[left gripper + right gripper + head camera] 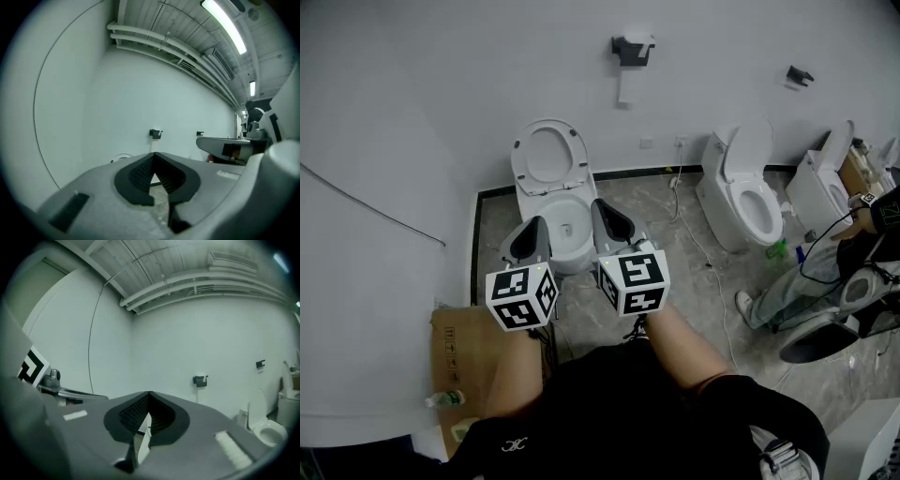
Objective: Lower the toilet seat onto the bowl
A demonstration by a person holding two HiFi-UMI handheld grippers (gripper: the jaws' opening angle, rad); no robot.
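The toilet seat (548, 156) stands raised against the wall above the open bowl (572, 202). The left tool (529, 242) and right tool (612, 226) hang side by side over the bowl's near rim, with 1 flattened cardboard box (459, 352) on the floor at left

Grey floor (694, 281) under toilet (565, 225), cardboard (461, 349)

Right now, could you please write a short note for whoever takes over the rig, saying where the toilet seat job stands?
Left gripper: shut, empty, held in the air in front of the toilet.
Right gripper: shut, empty, beside the left one.
White oval plastic toilet seat: raised, standing back toward the wall. The white ceramic bowl below it is uncovered.
Done: nothing yet; neither gripper touches the seat.
Left: probably reach the seat's upper edge, tip it forward and lower it onto the bowl.
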